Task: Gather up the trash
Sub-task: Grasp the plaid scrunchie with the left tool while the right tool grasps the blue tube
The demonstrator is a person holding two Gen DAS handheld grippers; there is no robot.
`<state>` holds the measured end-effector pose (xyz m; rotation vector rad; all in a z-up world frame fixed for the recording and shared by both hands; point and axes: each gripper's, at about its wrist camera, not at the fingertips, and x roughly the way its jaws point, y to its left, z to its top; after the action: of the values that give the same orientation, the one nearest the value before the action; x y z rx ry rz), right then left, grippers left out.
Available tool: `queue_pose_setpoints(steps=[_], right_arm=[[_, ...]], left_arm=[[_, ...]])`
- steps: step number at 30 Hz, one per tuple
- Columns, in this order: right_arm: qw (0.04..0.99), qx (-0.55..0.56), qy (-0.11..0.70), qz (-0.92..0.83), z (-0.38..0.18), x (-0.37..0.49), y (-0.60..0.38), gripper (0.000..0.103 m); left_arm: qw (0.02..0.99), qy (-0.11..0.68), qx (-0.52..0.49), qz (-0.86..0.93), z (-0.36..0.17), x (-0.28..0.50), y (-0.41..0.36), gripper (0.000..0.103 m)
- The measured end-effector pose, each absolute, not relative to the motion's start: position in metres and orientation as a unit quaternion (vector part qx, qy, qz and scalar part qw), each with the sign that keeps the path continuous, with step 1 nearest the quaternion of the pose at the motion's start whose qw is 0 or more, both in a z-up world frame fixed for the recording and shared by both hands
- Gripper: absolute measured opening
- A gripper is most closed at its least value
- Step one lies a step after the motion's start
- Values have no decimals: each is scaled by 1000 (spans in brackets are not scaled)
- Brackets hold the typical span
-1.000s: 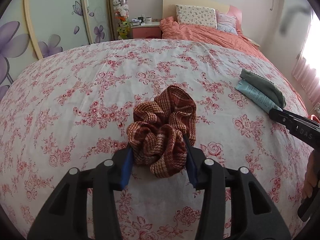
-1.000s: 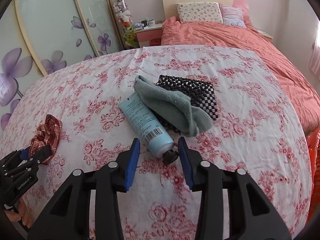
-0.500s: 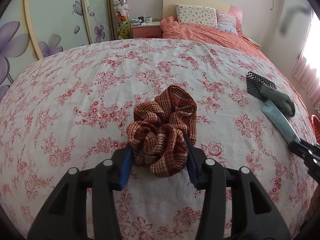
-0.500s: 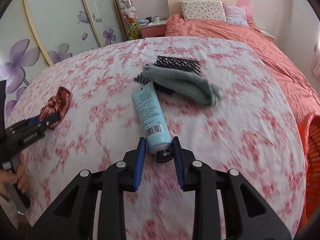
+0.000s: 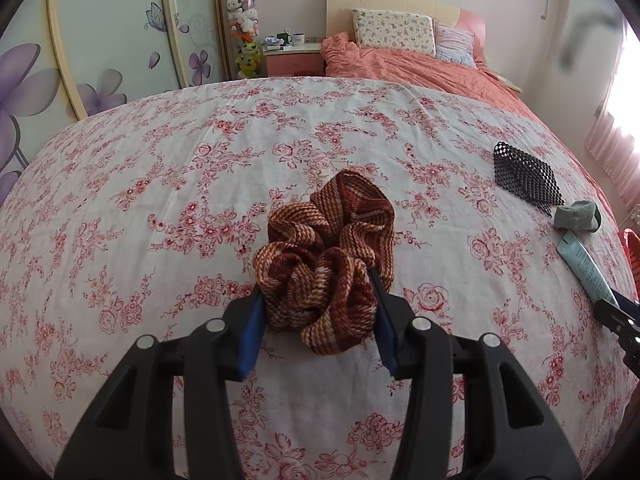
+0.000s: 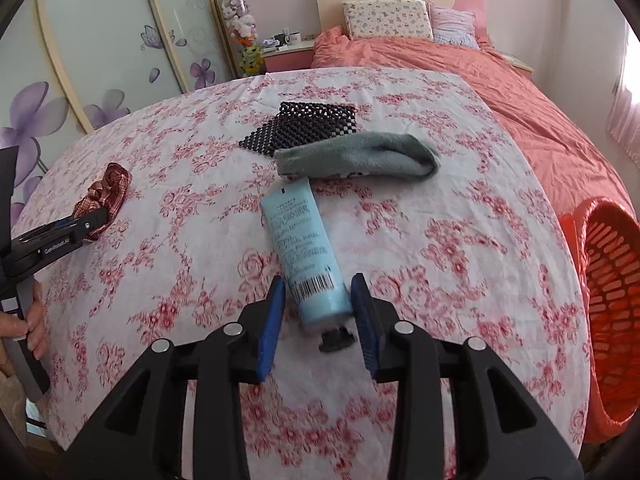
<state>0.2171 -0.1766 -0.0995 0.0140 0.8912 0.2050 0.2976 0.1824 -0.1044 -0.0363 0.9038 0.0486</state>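
Tube [image 6: 305, 251] lies between opening right tool [image 6: 318, 320] jaws, cap nearest

Your left wrist camera looks down and forward along its tongs [image 5: 318, 320], close over the floral cloth [image 5: 160, 200], toward the bed [image 5: 420, 68]. Your right wrist camera sits just as near, facing the same way. Both share the cloth, the scrunchie [image 5: 328, 264] and the blue tube [image 6: 304, 252].

Left gripper [image 5: 320, 312] clamped, right gripper [image 6: 318, 312] opening.
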Motion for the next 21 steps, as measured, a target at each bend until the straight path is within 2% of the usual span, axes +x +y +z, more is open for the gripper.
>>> queue_pose_setpoints(steps=[21], right_arm=[[903,-17,421,79,-102,217,-172,38]], left_arm=[[900,436,-25,23,-104,296,185,48]])
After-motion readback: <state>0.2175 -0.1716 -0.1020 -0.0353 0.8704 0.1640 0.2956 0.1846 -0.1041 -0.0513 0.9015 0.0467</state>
